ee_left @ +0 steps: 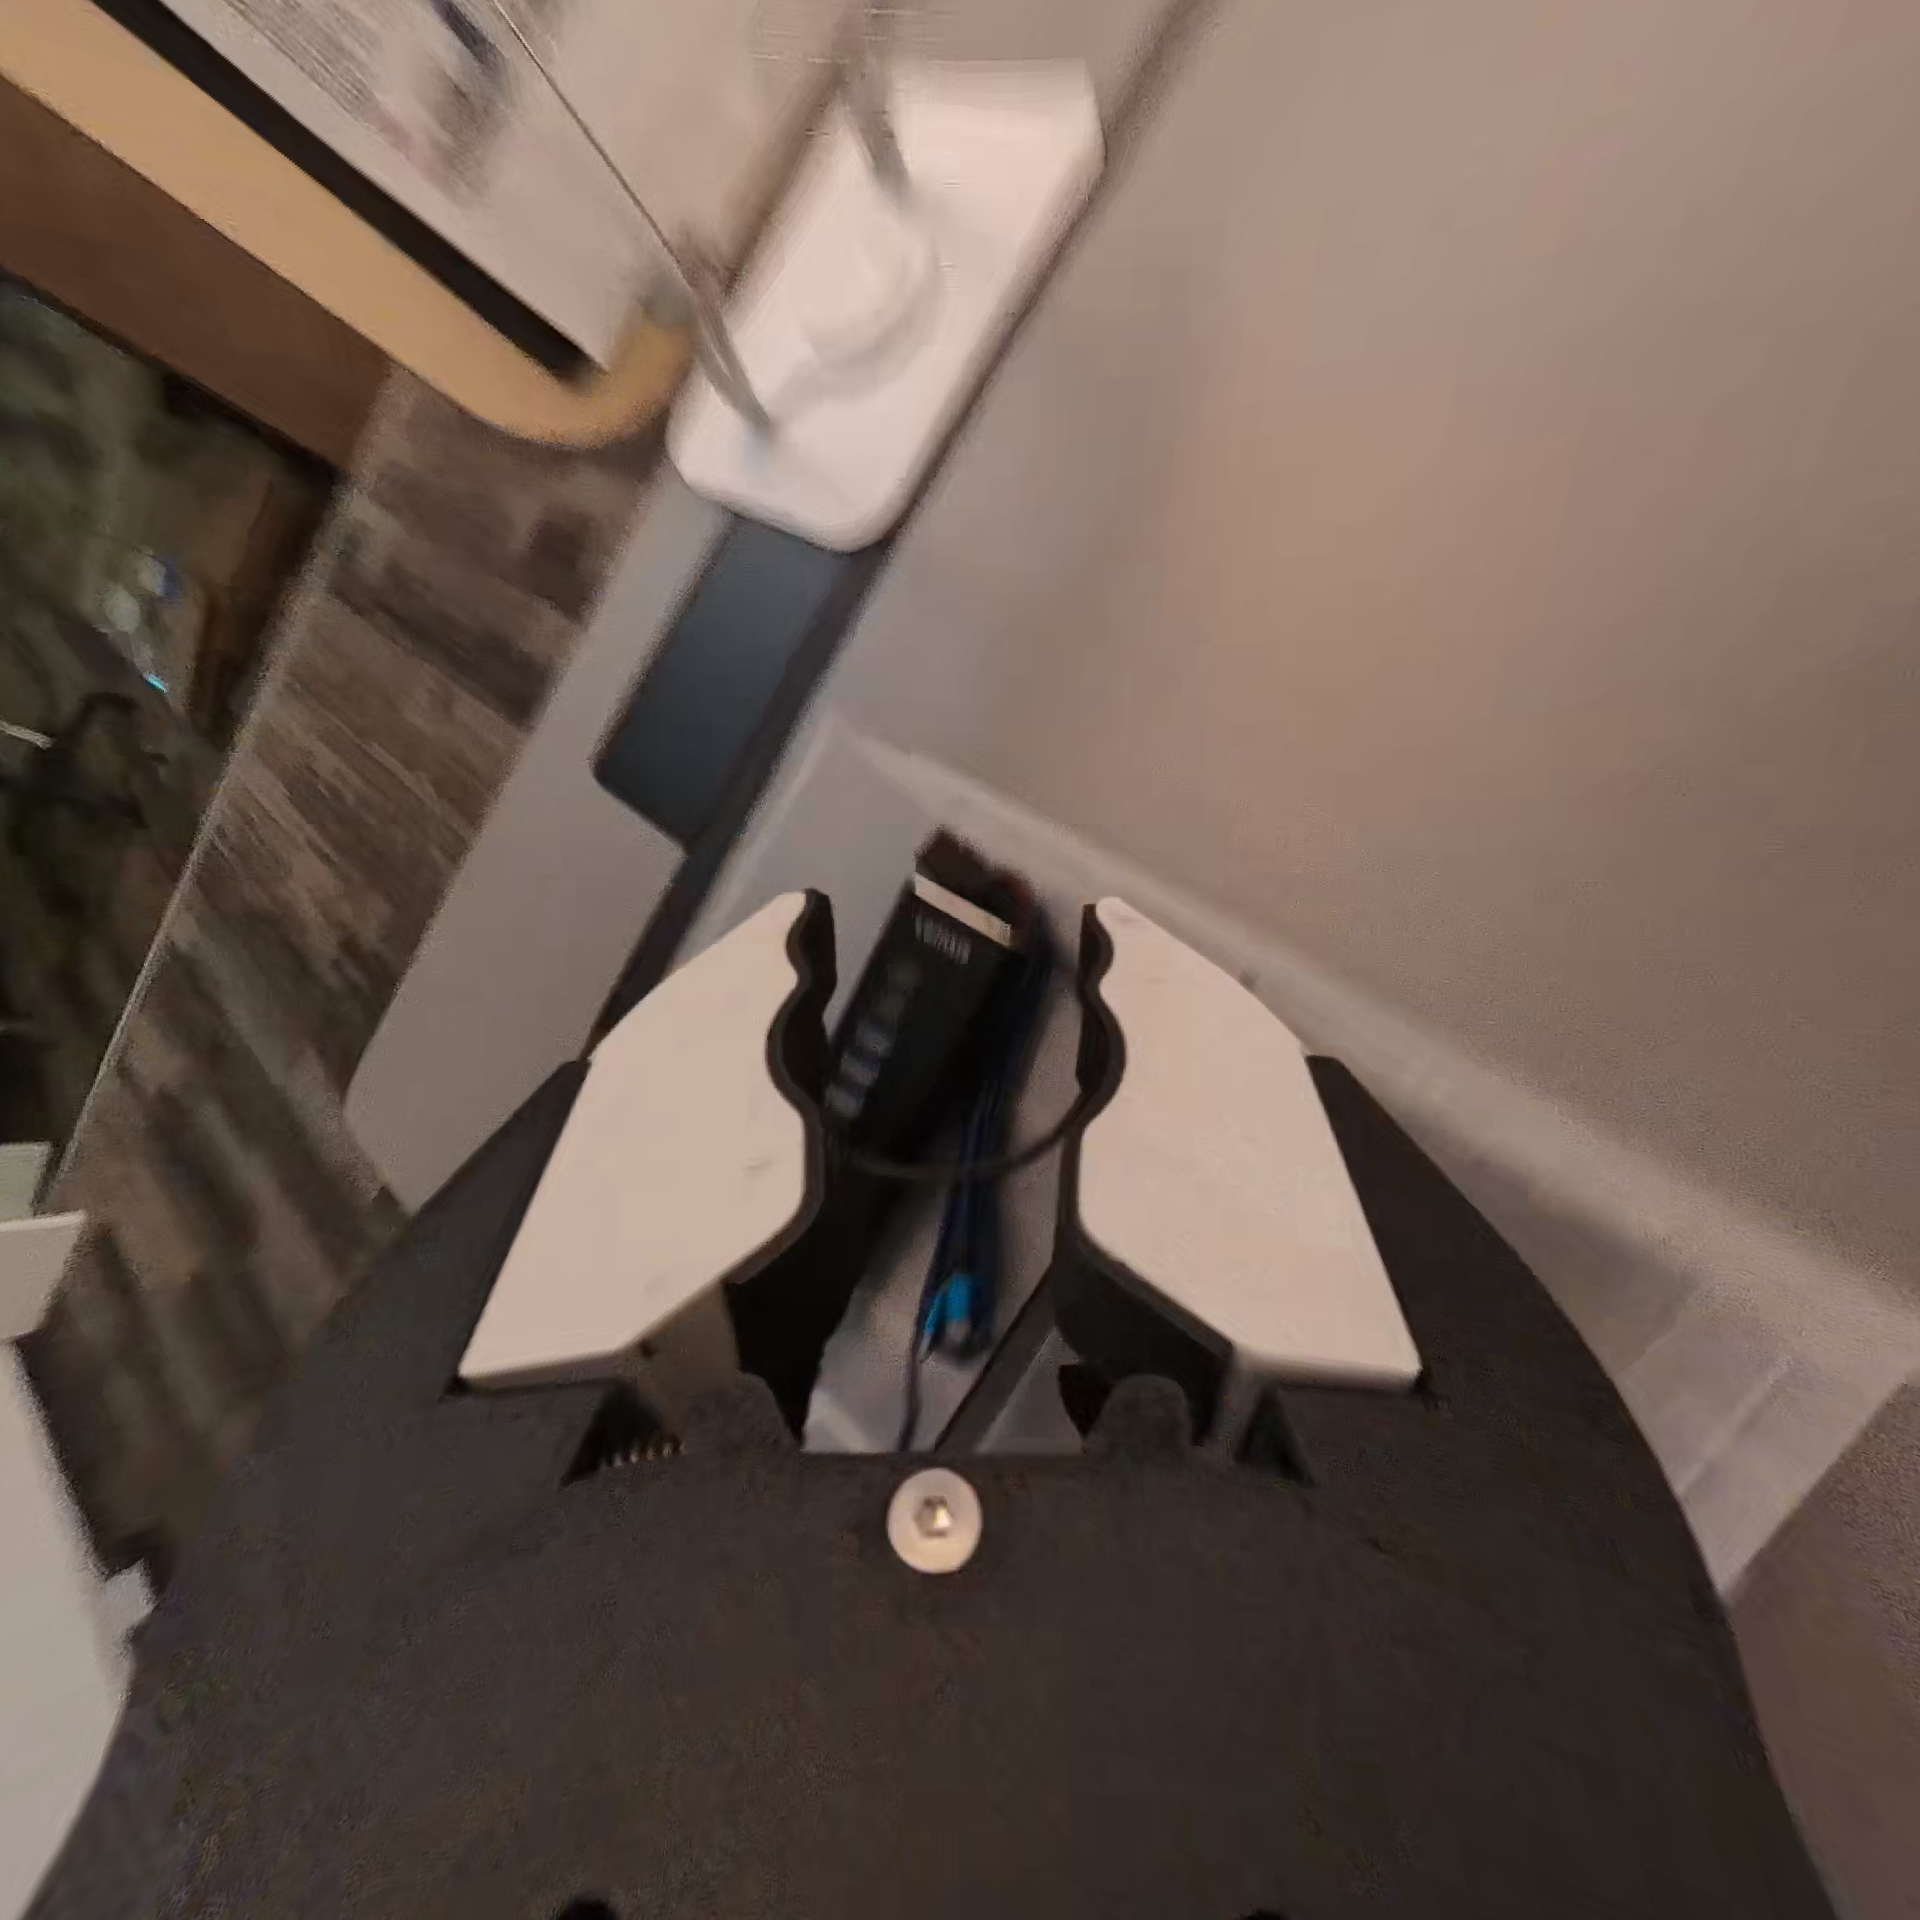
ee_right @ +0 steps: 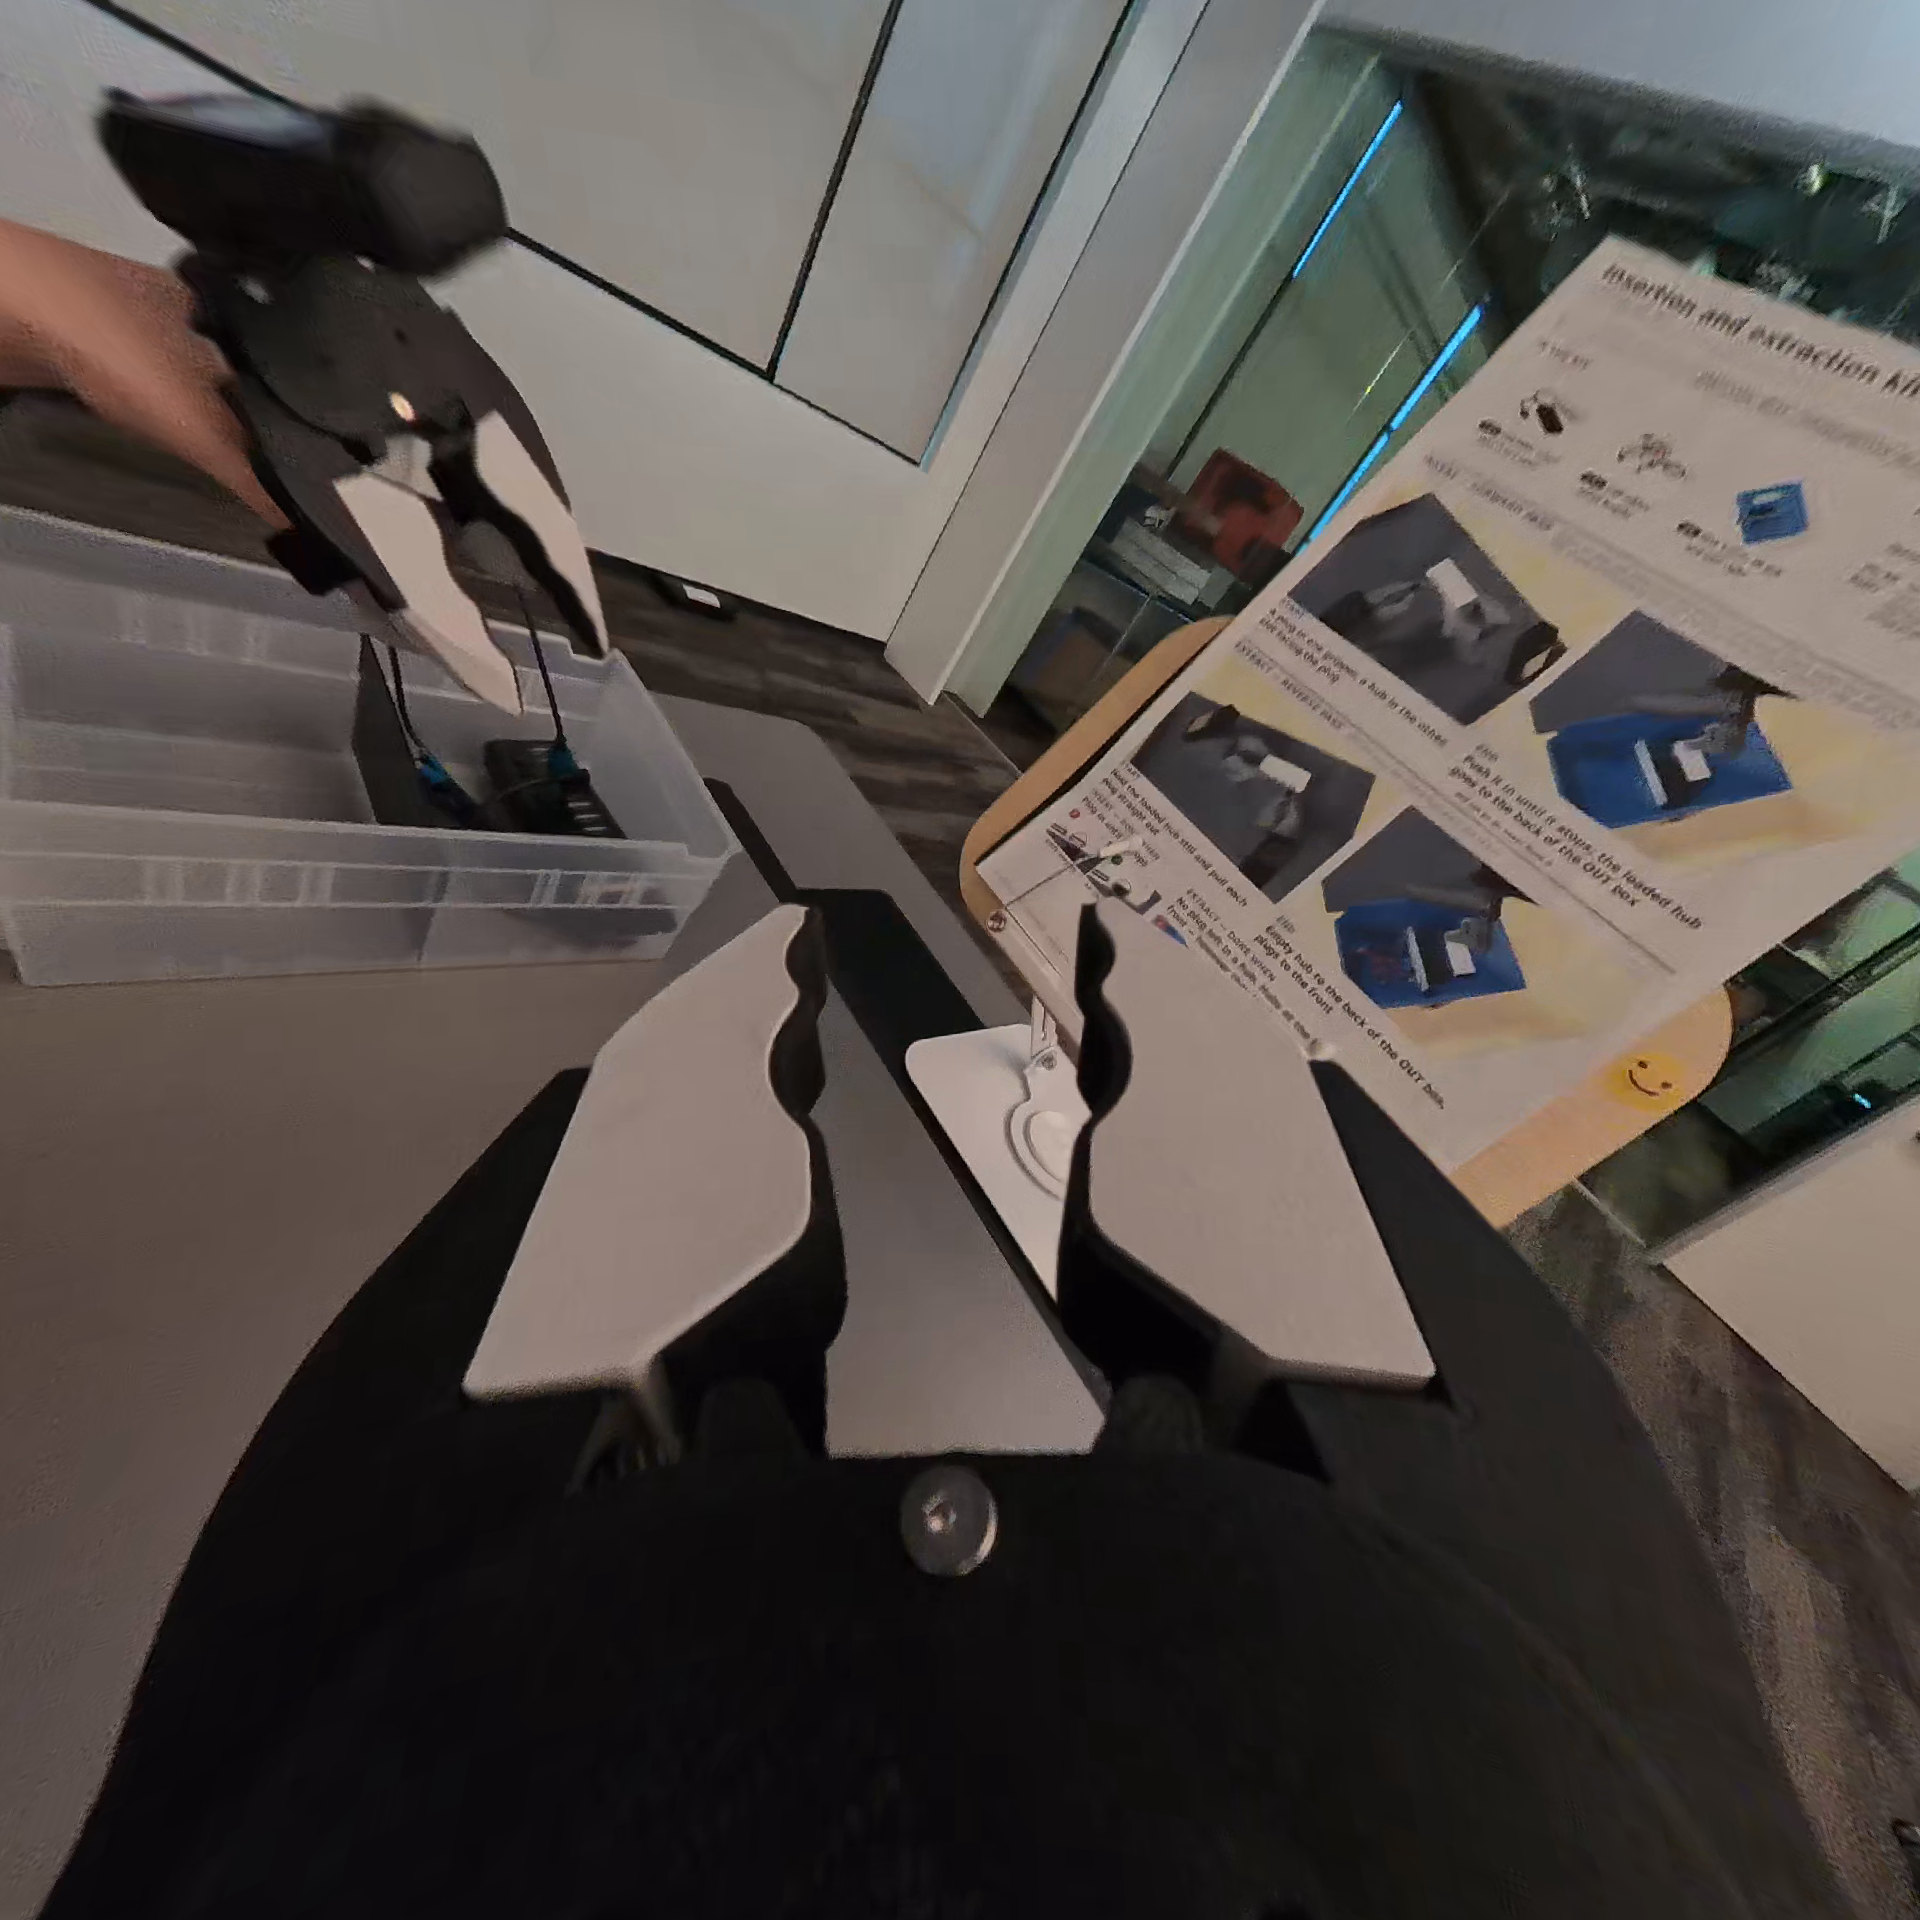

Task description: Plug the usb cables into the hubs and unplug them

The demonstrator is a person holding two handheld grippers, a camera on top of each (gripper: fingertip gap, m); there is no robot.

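Note:
A black USB hub (ee_left: 925, 1029) lies in a clear plastic bin, with blue-tipped cables (ee_left: 961, 1247) beside it. My left gripper (ee_left: 956, 935) is open and hovers above the hub, which shows between its fingers without touching them. In the right wrist view the left gripper (ee_right: 556, 670) hangs over the clear bin (ee_right: 312, 883), where the hub (ee_right: 551, 790) sits with thin cables rising from it. My right gripper (ee_right: 945, 925) is open and empty above the table's far edge, away from the bin.
The grey table (ee_right: 208, 1143) ends in a dark edge strip (ee_right: 883, 987). An instruction sheet (ee_right: 1507, 675) stands on a white base (ee_right: 977, 1091) to the right, also seen in the left wrist view (ee_left: 883, 312). A hand (ee_right: 125, 353) holds the left gripper. Spacing between my two grippers at the tips: around 30 cm.

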